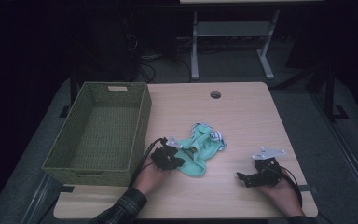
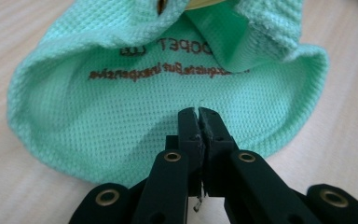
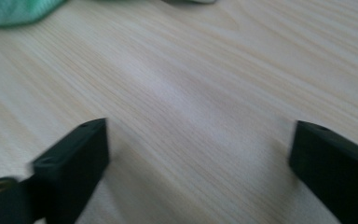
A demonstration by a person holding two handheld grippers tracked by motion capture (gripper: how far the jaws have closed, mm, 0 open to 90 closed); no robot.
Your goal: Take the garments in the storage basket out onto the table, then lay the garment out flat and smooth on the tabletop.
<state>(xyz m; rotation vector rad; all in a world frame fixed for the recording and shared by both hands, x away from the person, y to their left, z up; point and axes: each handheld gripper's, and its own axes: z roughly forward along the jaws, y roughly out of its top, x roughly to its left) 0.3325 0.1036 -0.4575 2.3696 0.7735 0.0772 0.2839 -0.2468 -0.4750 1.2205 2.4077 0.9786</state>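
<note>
Fabric of the mint garment (image 2: 158,107) is risking slipping from the left gripper (image 2: 198,114), whose closed jaws are pinching merely a thin edge, while the right gripper (image 3: 198,154) is gaping wide.

Your mint-green mesh cloth (image 1: 196,154) lies crumpled near the table's middle, brown lettering on it, a striped white part bunched at its 1 o'clock end, rounded hem at 6 o'clock

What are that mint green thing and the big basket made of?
The green cloth looks like a soft knitted mesh fabric: a fine honeycomb weave and a folded hem show up close, with brown printed lettering. The basket appears woven, perhaps paper cord or plastic wicker, from its matte olive ribbed walls. The left gripper is pinching the cloth.
</note>
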